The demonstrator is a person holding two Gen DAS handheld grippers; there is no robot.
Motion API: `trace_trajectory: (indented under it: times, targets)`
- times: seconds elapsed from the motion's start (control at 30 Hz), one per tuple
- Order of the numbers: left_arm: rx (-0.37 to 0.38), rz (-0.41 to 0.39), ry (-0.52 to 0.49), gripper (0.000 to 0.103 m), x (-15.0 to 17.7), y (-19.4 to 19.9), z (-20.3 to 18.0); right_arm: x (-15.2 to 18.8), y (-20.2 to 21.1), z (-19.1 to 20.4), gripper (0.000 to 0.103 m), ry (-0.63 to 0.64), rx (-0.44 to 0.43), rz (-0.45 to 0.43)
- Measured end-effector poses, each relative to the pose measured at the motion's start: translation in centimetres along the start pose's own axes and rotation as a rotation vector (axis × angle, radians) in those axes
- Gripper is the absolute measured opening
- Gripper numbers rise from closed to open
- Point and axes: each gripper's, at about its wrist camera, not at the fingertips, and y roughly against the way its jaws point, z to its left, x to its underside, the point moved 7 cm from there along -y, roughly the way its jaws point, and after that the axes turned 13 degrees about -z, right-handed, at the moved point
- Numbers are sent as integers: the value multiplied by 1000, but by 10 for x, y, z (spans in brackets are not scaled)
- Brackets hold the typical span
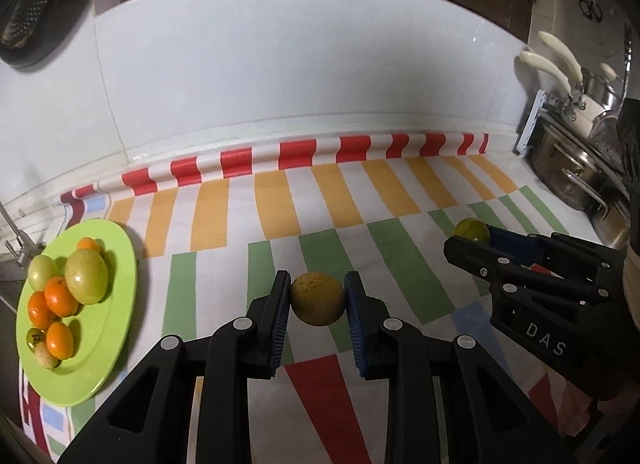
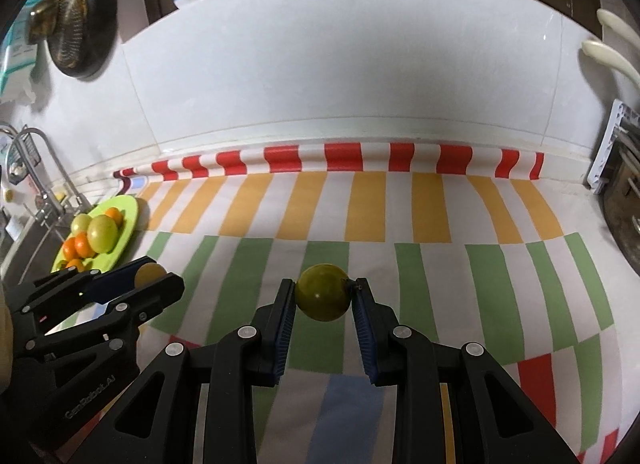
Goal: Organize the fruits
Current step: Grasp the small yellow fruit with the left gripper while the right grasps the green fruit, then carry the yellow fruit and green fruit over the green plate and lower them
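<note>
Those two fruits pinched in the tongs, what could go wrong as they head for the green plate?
The brownish round fruit in the left tongs and the smooth green fruit in the right tongs are each pinched only near the fingertips, so either might slip and roll across the striped cloth. The green plate already holds a heap of oranges and green fruits, so a newcomer might knock one off.
</note>
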Motion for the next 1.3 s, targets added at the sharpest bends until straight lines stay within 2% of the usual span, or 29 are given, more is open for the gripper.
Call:
trace_trajectory:
  times: [0.57, 1.07, 1.13, 1.3]
  targets:
    - [-17, -72, 34, 28, 3, 79, 21, -11, 69, 47, 30, 36, -22, -78]
    - [-68, -139, 49, 28, 9, 145, 72, -13, 110, 123, 30, 94, -94, -148]
    - [-78, -139, 48, 28, 10, 149, 81, -14, 112, 132, 24, 107, -89, -165]
    - [-79, -120, 55, 28, 26, 154, 96, -8, 115, 137, 24, 77, -69, -169]
